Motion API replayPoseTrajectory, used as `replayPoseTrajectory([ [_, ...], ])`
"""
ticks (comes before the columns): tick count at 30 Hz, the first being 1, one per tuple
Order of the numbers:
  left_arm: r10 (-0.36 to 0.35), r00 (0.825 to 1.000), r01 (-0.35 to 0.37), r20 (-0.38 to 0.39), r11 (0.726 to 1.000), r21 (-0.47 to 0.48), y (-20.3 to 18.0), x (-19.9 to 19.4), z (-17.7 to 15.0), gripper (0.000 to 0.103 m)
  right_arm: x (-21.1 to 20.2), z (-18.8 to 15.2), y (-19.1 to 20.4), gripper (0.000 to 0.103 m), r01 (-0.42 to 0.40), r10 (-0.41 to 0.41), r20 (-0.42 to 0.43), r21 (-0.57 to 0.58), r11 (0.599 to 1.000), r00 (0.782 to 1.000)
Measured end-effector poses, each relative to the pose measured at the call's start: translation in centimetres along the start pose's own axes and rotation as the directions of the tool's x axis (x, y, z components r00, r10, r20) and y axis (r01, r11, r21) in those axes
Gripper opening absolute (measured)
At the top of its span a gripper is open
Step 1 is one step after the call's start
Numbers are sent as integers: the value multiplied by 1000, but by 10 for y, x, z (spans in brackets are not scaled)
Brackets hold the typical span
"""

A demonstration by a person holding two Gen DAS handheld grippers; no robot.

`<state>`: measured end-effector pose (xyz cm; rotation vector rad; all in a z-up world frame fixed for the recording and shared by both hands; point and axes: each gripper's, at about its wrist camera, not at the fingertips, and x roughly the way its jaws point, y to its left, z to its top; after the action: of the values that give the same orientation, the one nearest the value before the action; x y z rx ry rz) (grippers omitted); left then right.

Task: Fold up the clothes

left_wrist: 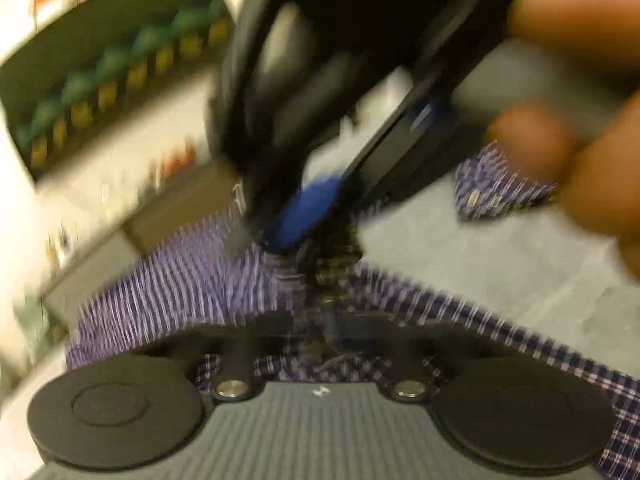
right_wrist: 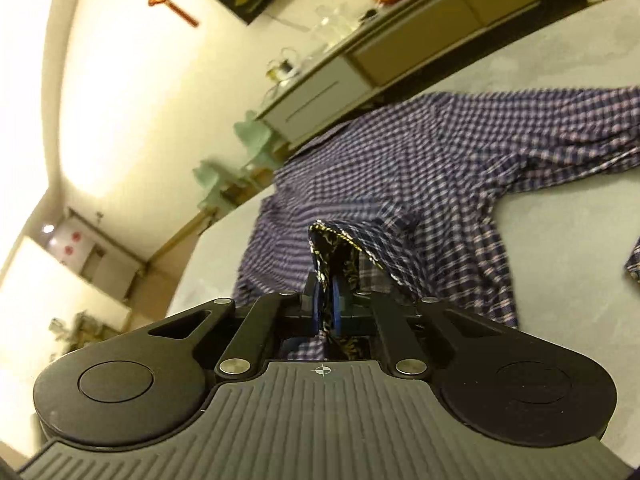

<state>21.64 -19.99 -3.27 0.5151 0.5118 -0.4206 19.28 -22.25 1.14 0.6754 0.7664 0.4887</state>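
Shirt (right_wrist: 400, 168): purple-blue check, spread mostly flat on the pale bench (right_wrist: 560, 260). One sleeve (right_wrist: 580, 132) runs out sideways from the body. Collar (right_wrist: 340, 240) end lifted; dark patterned lining shows inside it.

Right claw (right_wrist: 326, 312): blue pads together, clamped on the collar edge, cloth pinched between them and pulled up off the bench.

Left claw (left_wrist: 328, 332): view heavily motion-blurred. Check cloth bunches right at its tip, just under the right claw, whose blue pad (left_wrist: 308, 208) sits on the same collar patch. Whether the left pads are together or apart, cannot tell. A hand (left_wrist: 580, 152) shows beside the collar, blurred. A cuff (left_wrist: 496, 188) with buttons lies on the bench a little away from the collar.

Progress, judged: no fold visible in the shirt body; sleeve not tucked in; hem end, far from the collar, lies flat. Shirt reads as laid out, with both claws at the collar. That fits either straightening the collar before folding or lifting it to start a fold; the frames do not settle which. Sleeves and body remain unfolded as they lie.

Cabinet (right_wrist: 400, 60) stands beyond the shirt.
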Motion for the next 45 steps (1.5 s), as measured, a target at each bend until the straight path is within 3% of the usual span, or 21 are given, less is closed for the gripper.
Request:
replayPoseTrajectory([
  [1,-3,1000,2,-27,1000,-27,3,5,1,5,-6,2,-3,40,-5,5,23,17,1000,1000],
  [2,2,999,-4,-37,999,-44,6,7,1,5,-12,5,-6,43,-11,9,47,34,999,999],
  [5,10,999,-14,-46,996,-84,13,6,2,6,-25,10,-10,45,-4,-1,89,54,999,996],
  [7,14,998,-21,-69,994,-106,15,11,3,16,-26,9,-10,47,39,-43,109,45,998,993],
  [9,27,996,-37,-88,993,-115,14,17,4,21,-27,7,-10,47,84,-88,130,35,996,988],
  [10,36,995,-47,-93,992,-116,12,19,4,20,-28,6,-9,47,107,-110,141,30,994,984],
  [12,52,993,-64,-102,991,-119,6,24,3,5,-28,3,-9,47,152,-153,163,22,988,975],
  [14,64,993,-78,-99,987,-143,6,21,2,5,-39,7,-17,49,136,-148,196,73,988,969],
  [15,71,993,-86,-95,984,-157,7,20,1,5,-46,9,-22,56,125,-144,213,100,987,966],
  [19,64,994,-80,-89,978,-190,13,14,-3,5,-25,8,-36,85,86,-101,122,125,989,987],
  [24,76,993,-89,-85,984,-156,12,9,-11,6,3,6,-52,82,40,-40,-2,155,987,999],
  [27,38,998,-43,-46,992,-120,5,6,-13,22,20,4,-62,64,15,-2,-76,176,984,997],
  [28,39,999,-41,-28,994,-101,1,4,-14,41,21,4,-62,62,6,9,-84,178,984,996],
  [30,46,999,-45,6,997,-63,-7,2,-14,68,21,4,-61,62,-12,29,-93,180,984,995],
  [34,45,999,-45,23,999,-11,-21,7,-7,76,22,5,-58,62,-48,69,-111,186,981,991],
  [36,52,999,-52,-5,999,10,-25,17,-4,74,22,5,-57,62,-65,89,-119,189,980,989],
  [38,80,995,-78,-55,996,36,-28,28,-3,36,22,5,-56,62,-83,109,-128,192,978,986],
  [39,89,992,-87,-86,996,27,-25,32,-2,7,22,5,-55,62,-92,119,-132,193,977,984],
  [42,59,994,-68,-97,992,-102,-1,27,1,8,14,8,-53,62,-115,137,-102,194,974,985],
  [45,81,996,-84,-23,965,-250,44,-14,11,7,-5,15,-47,63,-161,166,-9,186,969,986],
])
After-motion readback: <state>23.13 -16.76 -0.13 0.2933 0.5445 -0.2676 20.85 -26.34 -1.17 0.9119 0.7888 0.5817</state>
